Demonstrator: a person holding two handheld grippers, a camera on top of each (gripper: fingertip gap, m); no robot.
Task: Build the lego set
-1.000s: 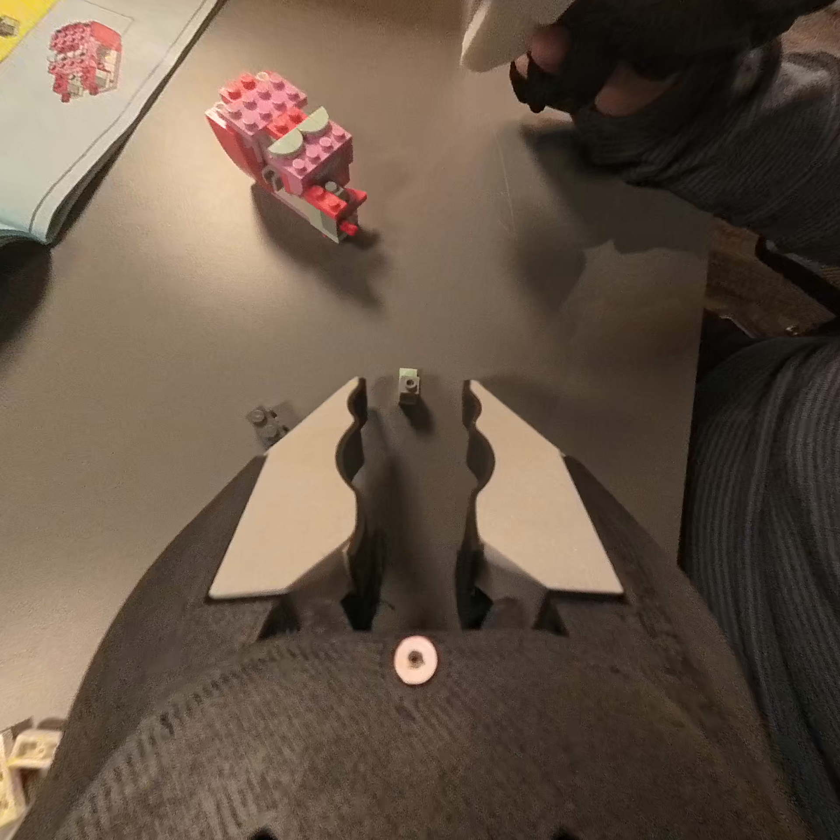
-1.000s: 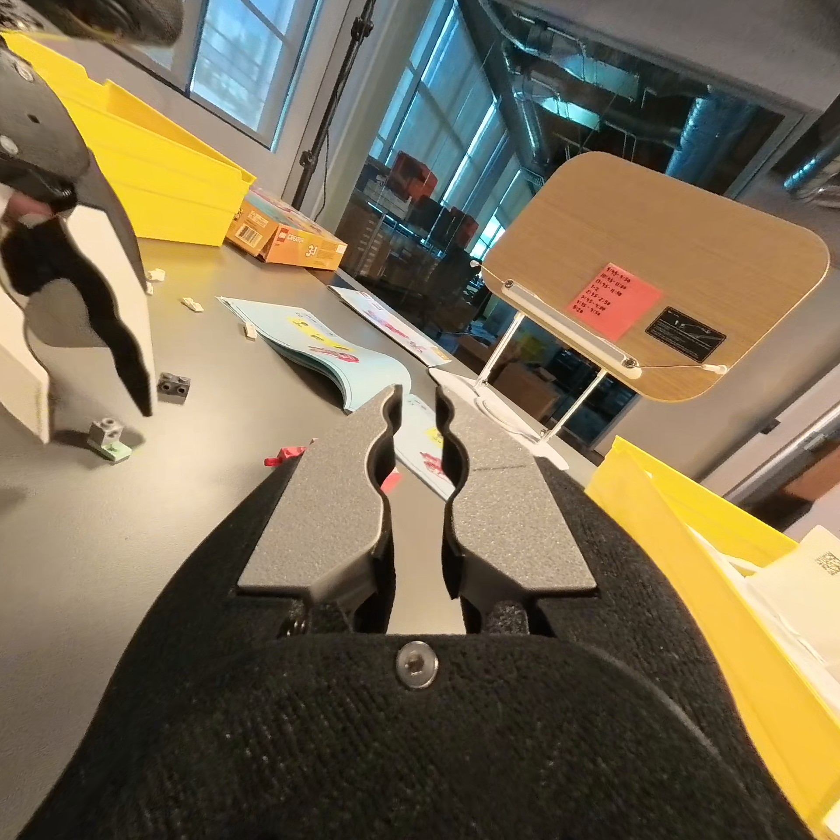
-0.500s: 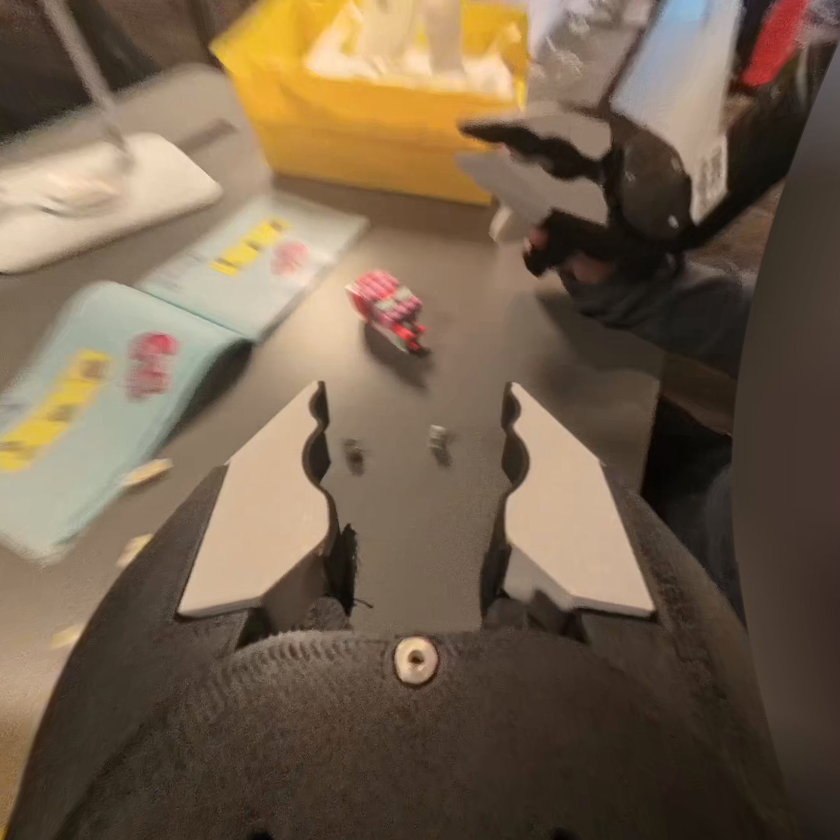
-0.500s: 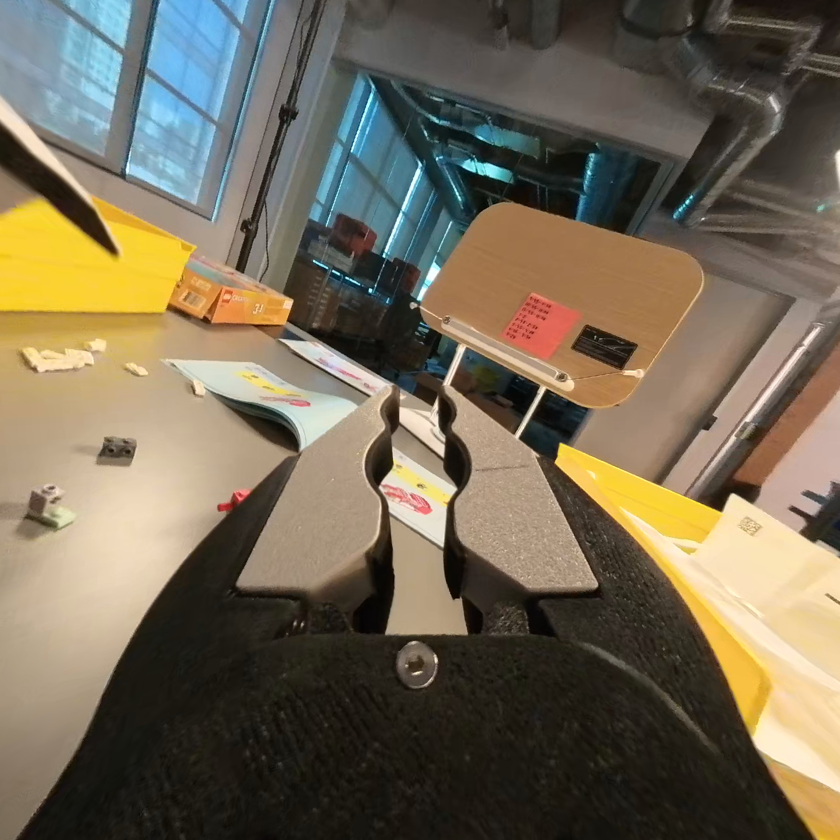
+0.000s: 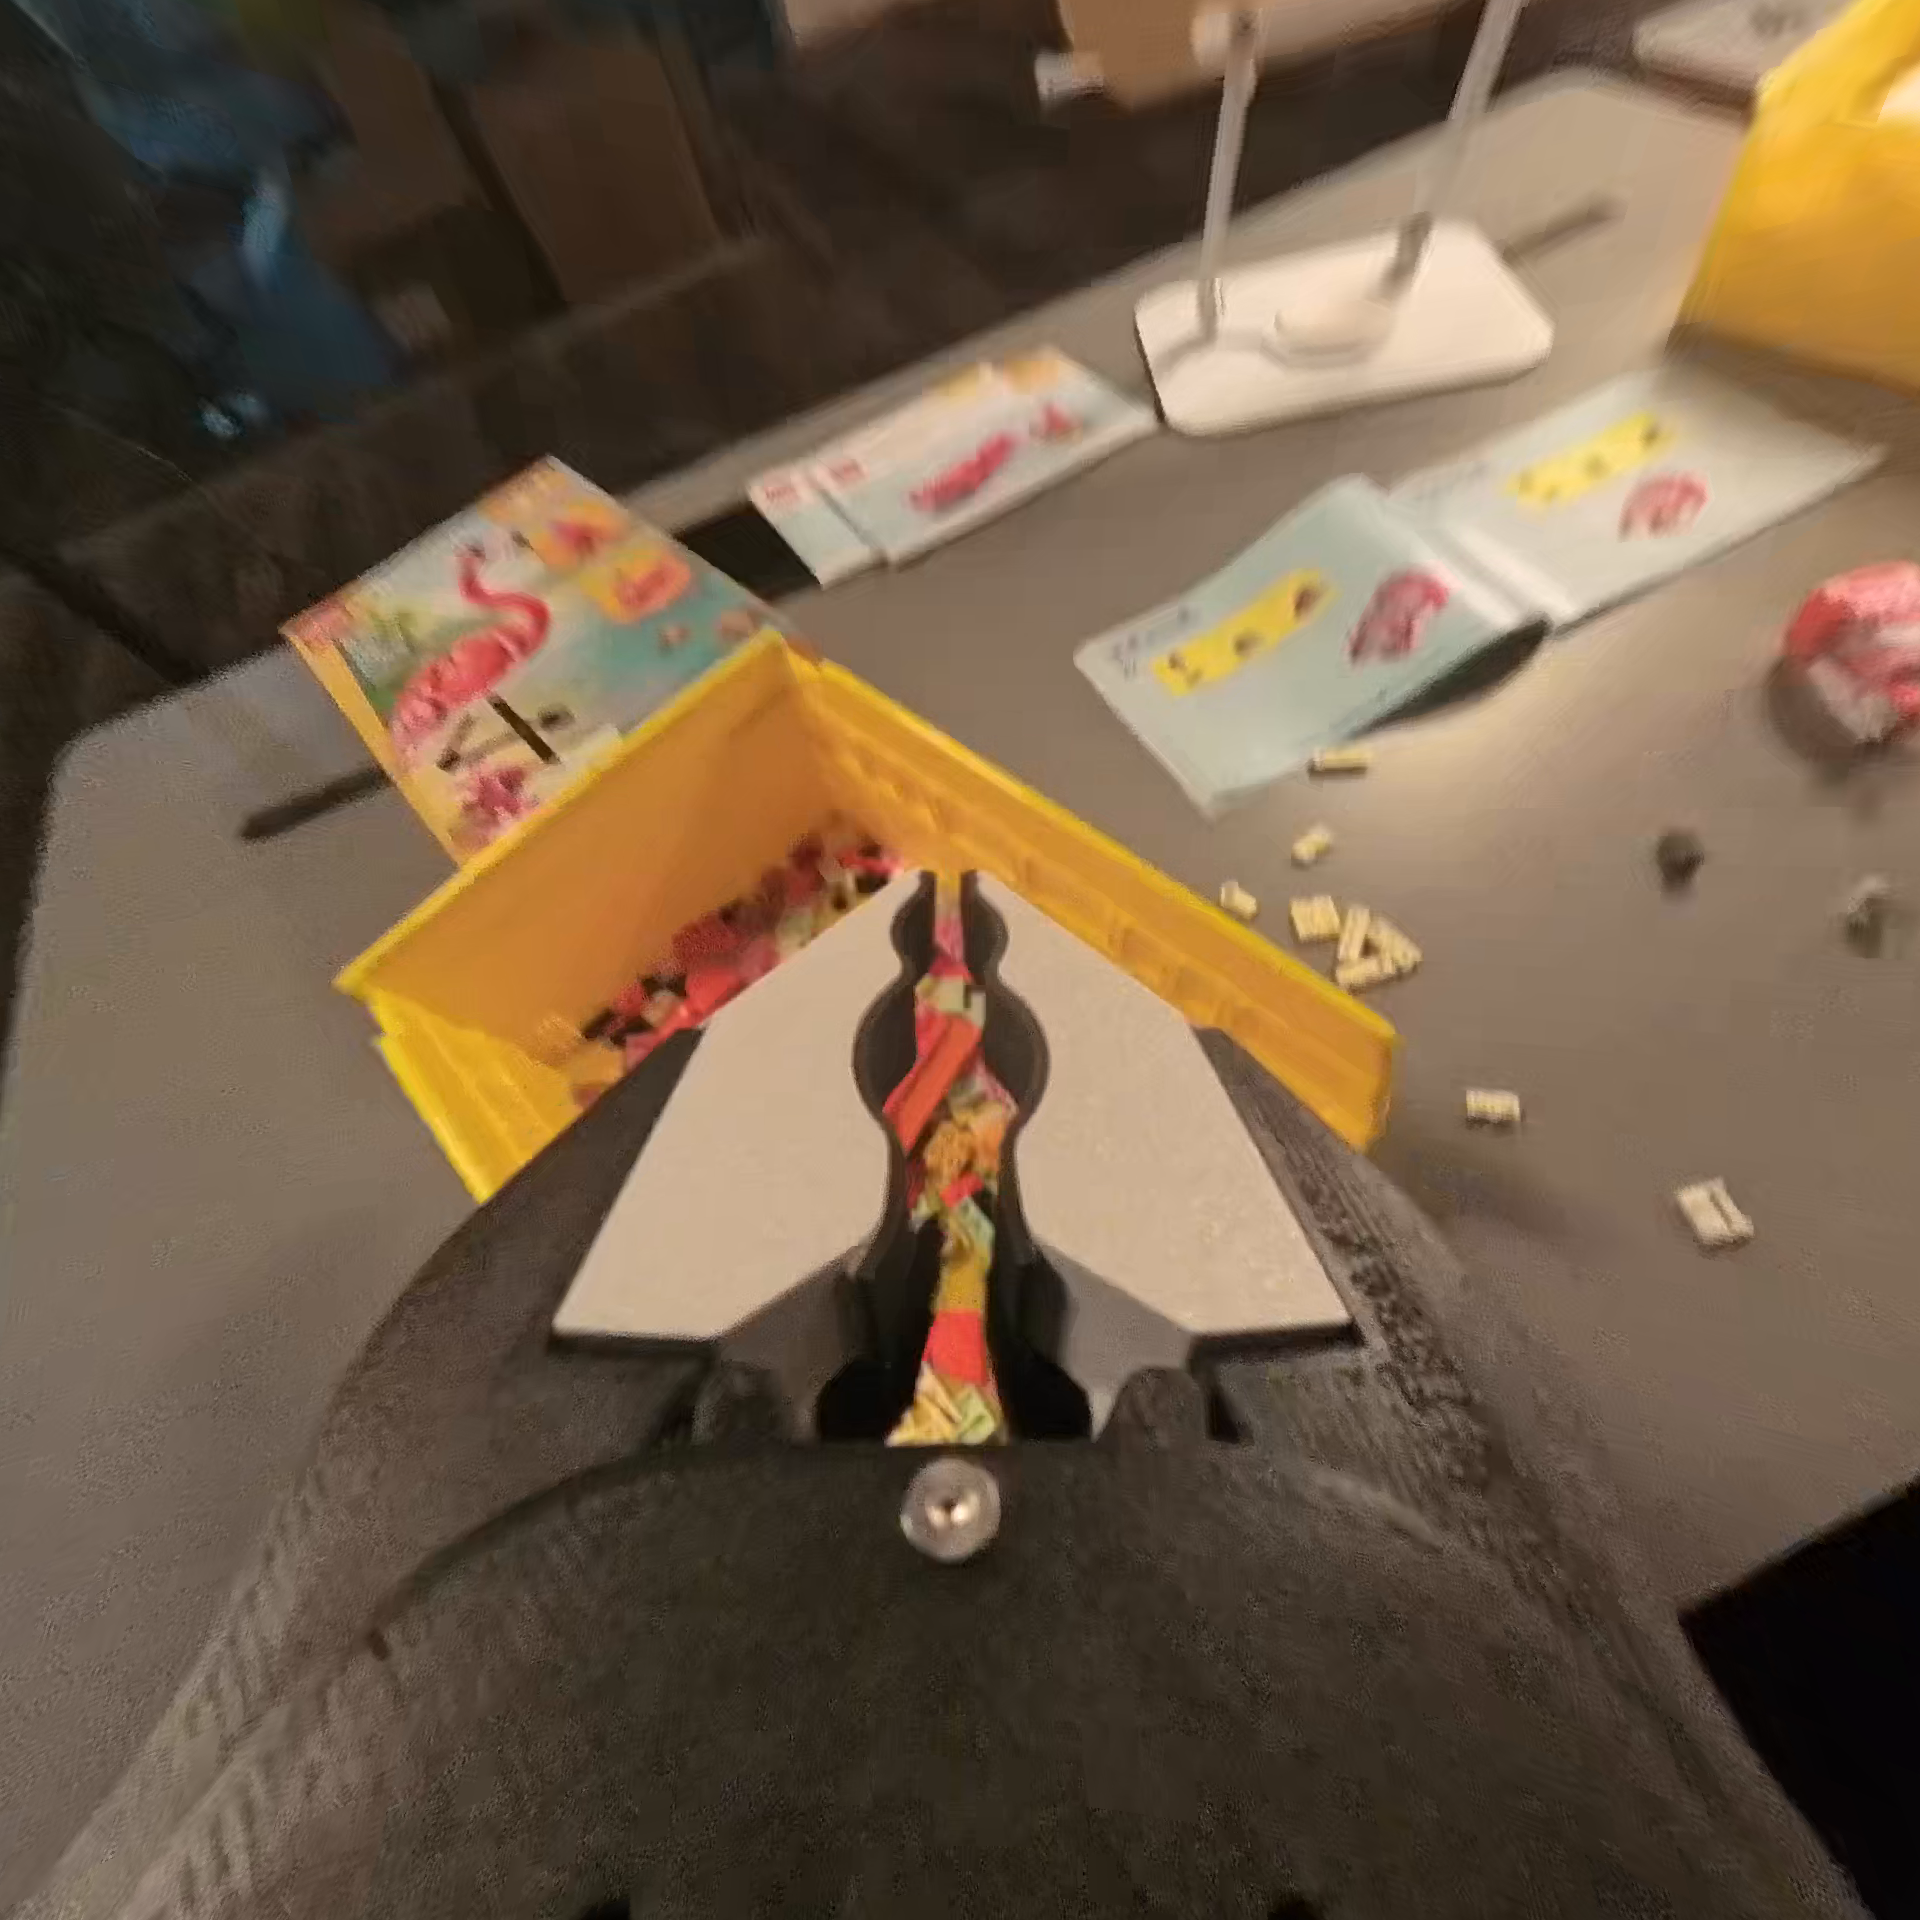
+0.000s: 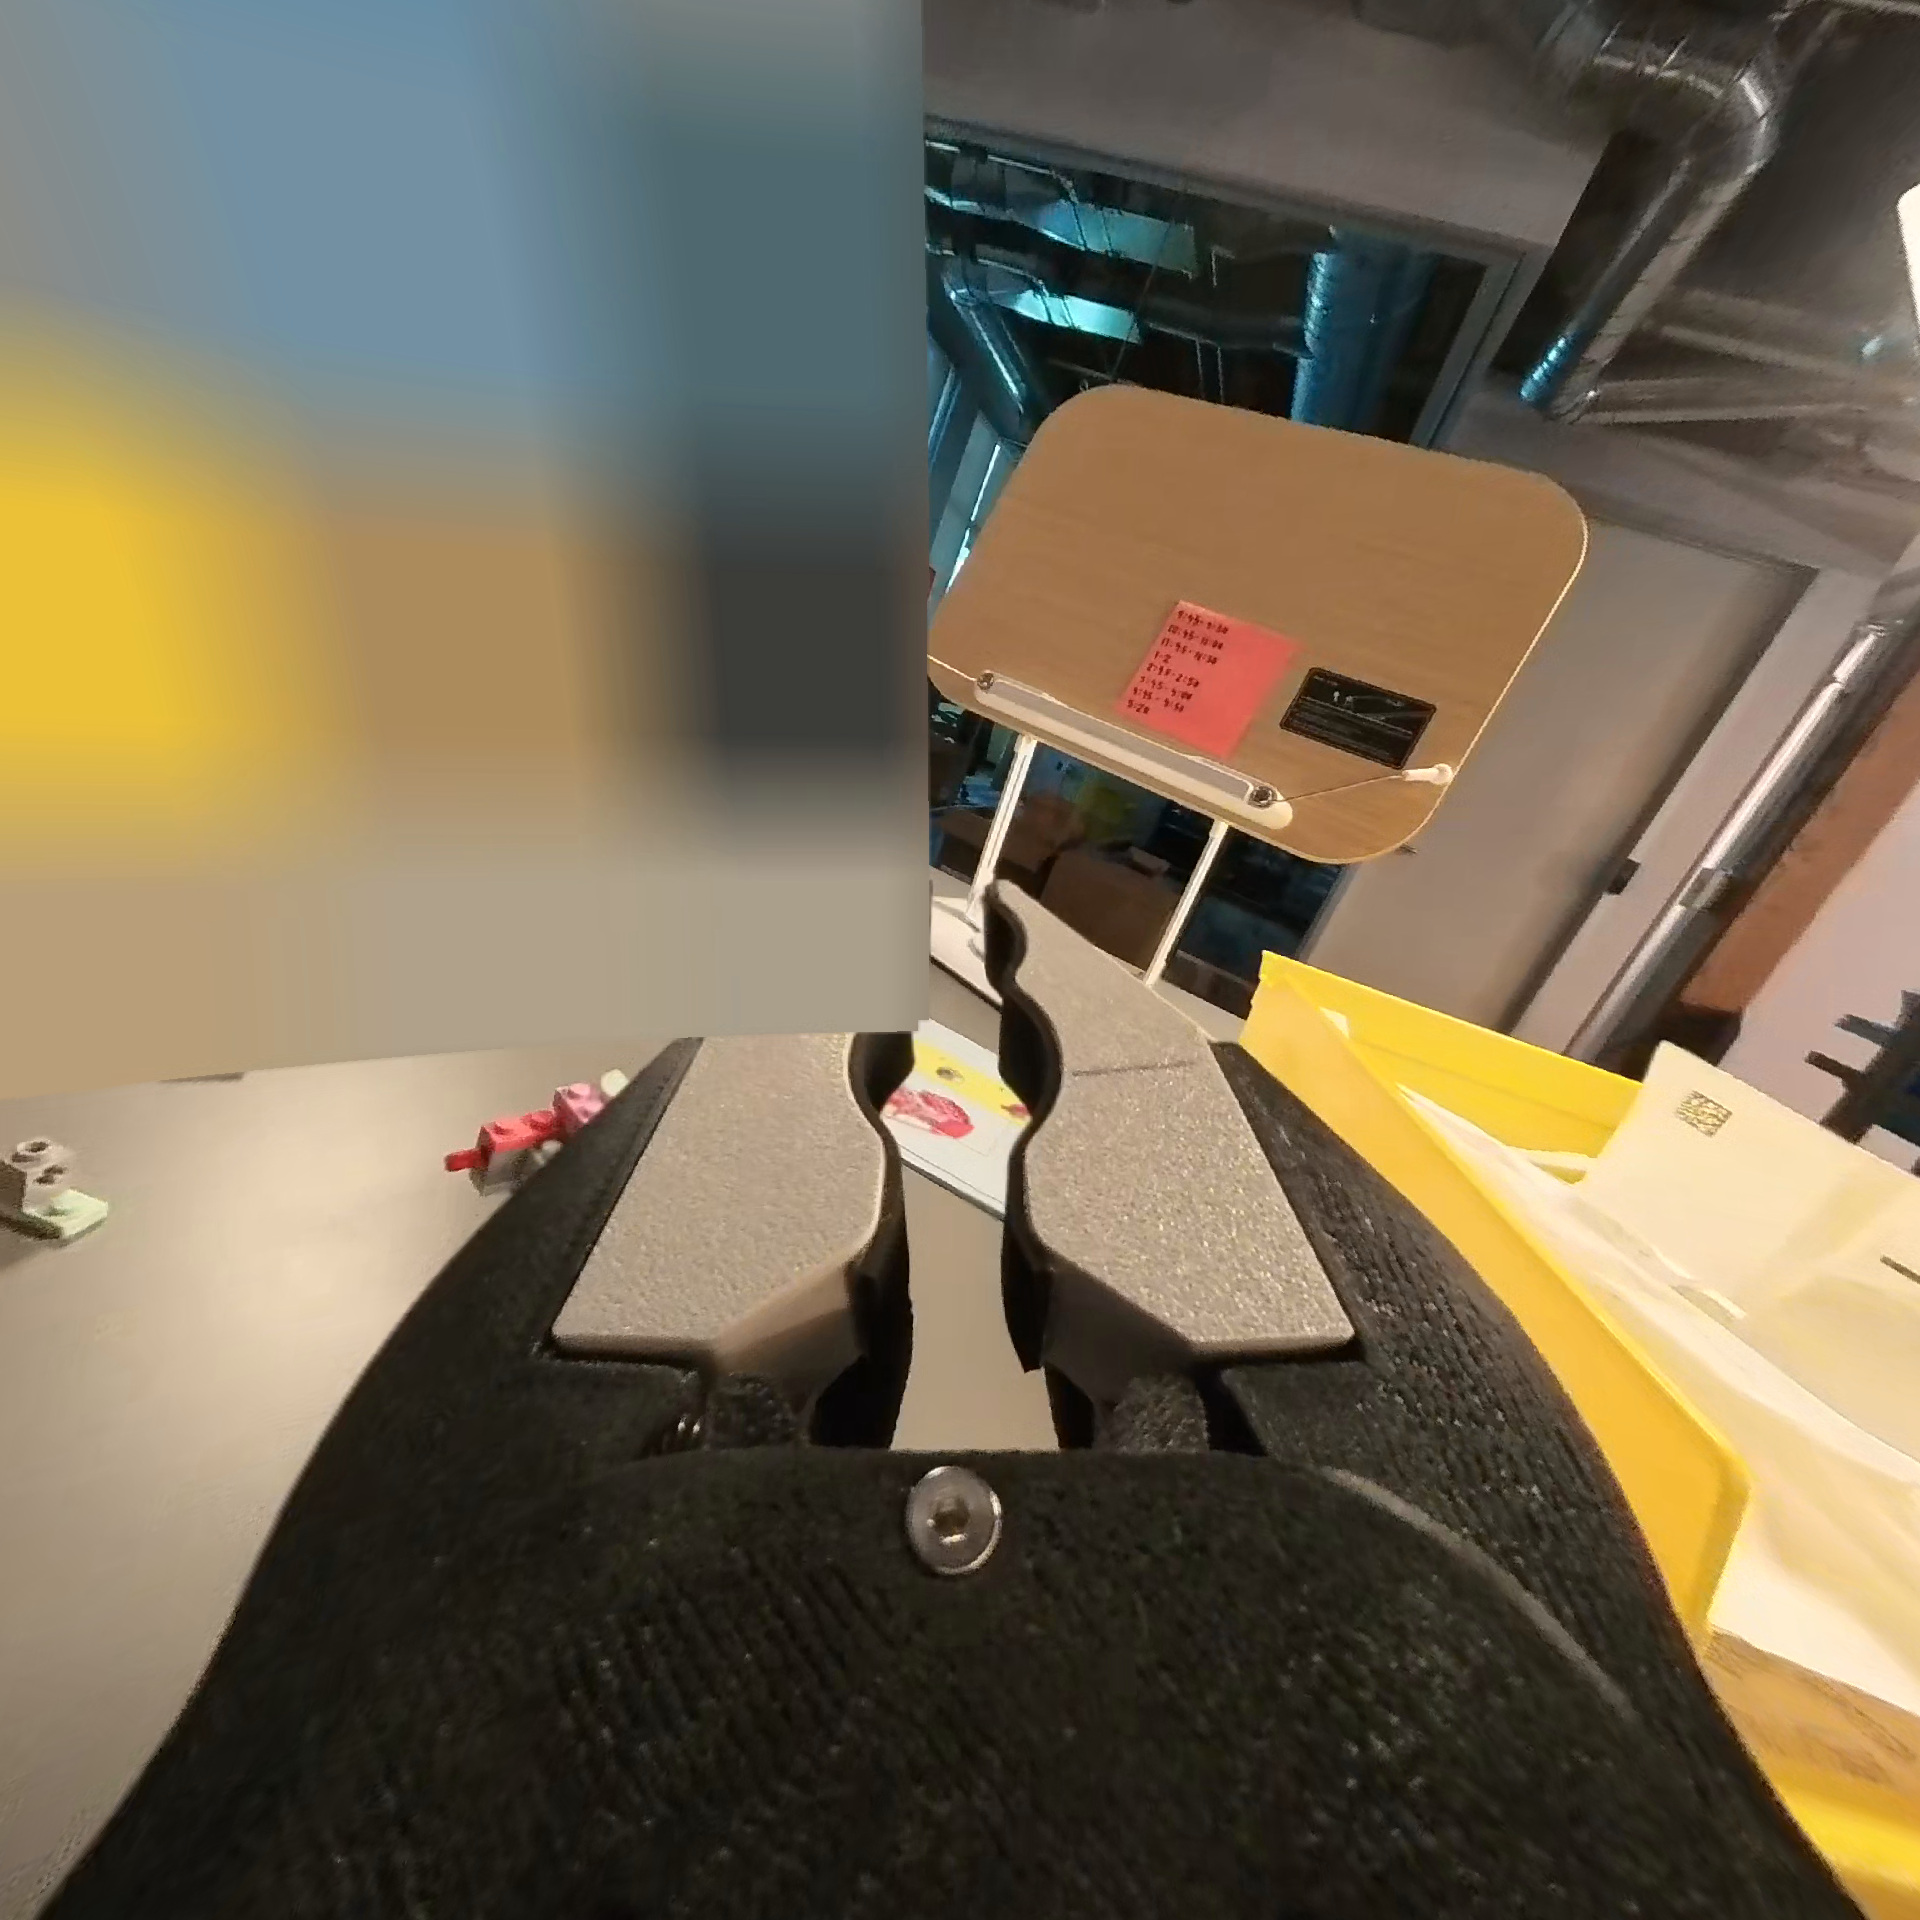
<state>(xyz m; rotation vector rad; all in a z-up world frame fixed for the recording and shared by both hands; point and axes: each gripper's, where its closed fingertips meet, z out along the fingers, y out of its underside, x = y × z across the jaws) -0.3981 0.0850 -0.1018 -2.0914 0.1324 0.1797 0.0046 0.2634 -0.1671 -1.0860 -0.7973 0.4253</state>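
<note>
Yellow bin (image 5: pixel 623 883) of loose toy bricks sits right under your left gripper (image 5: pixel 948 883), tips nearly together on nothing; plunge in like that and you'd only scatter pieces. Your right gripper (image 6: pixel 951 997), one tip masked, hovers narrowly parted near the pink brick model (image 6: pixel 540 1127).

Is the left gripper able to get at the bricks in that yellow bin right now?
Probably yes: the left gripper hangs over the open-topped yellow bin, bricks right beneath with nothing covering them, though its jaws stand nearly closed.
</note>
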